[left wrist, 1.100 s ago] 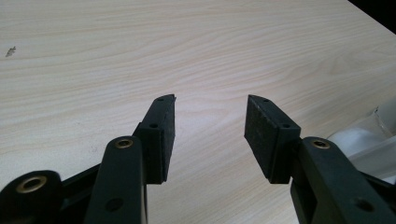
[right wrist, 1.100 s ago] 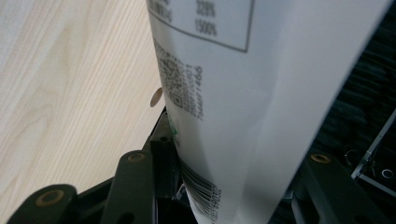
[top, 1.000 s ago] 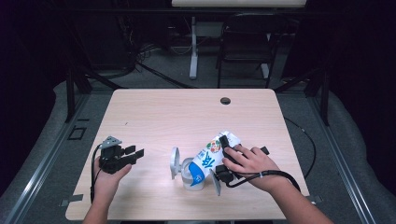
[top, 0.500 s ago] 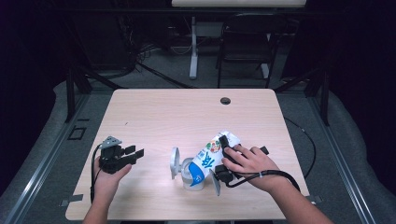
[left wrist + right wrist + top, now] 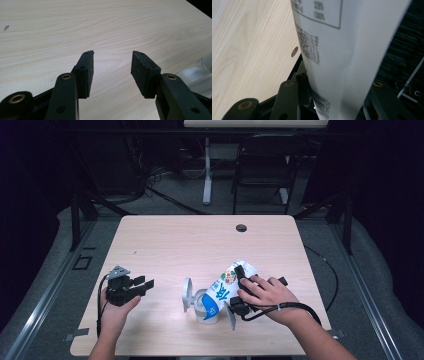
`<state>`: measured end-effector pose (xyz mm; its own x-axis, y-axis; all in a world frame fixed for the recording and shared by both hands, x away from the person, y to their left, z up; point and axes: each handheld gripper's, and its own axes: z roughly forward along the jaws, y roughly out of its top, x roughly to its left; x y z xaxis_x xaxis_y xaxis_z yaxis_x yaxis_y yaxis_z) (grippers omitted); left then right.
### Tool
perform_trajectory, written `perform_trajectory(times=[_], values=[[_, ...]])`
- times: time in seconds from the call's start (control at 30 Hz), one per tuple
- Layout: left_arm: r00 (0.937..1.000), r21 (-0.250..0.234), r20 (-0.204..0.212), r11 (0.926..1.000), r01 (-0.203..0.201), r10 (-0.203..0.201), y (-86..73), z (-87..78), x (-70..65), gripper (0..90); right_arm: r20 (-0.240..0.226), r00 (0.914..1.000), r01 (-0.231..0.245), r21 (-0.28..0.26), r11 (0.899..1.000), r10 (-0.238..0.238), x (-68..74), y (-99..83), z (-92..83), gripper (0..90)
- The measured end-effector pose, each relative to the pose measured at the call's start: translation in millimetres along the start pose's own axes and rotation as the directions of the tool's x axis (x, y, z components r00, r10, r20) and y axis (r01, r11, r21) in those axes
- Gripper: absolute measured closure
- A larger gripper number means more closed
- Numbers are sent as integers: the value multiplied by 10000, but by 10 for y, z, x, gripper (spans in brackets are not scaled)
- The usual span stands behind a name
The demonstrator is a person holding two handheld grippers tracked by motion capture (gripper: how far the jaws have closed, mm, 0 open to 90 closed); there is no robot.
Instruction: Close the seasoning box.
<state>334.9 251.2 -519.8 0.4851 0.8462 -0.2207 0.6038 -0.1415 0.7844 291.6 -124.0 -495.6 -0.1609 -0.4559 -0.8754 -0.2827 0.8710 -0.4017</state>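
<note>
Right claw (image 5: pixel 239 287) is closing its jaws around a white snack pouch (image 5: pixel 226 286) near the counter's (image 5: pixel 200 240) front edge, tipping it over a clear cup (image 5: pixel 206 307), probably for pouring. Left claw (image 5: pixel 140 285) is waiting open and empty near the front-left corner.

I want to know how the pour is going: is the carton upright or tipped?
Tipped. The carton leans with its lower end in the cup; the right gripper, jaws just closing, clamps it.
</note>
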Motion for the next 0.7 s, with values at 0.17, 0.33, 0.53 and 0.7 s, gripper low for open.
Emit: perform_trajectory(times=[0.17, 0.33, 0.53, 0.7], values=[[10000, 1, -16, 10000, -4, 4, 1, -1, 4, 535, 3, 10000, -39, 34, 10000, 39, 0, 2, 0, 609], [10000, -16, -18, 10000, 7, -7, 1, -4, 5, 535, 47, 10000, 10, 49, 10000, -10, -4, 4, -3, 612], [10000, -17, -23, 10000, 10, -10, 1, -3, 4, 535, -5, 10000, -35, 113, 9999, 35, -6, 6, -11, 617], [10000, -15, -27, 10000, 9, -9, 1, -3, 4, 534, -11, 10000, -54, 145, 9999, 54, -9, 8, -16, 621]])
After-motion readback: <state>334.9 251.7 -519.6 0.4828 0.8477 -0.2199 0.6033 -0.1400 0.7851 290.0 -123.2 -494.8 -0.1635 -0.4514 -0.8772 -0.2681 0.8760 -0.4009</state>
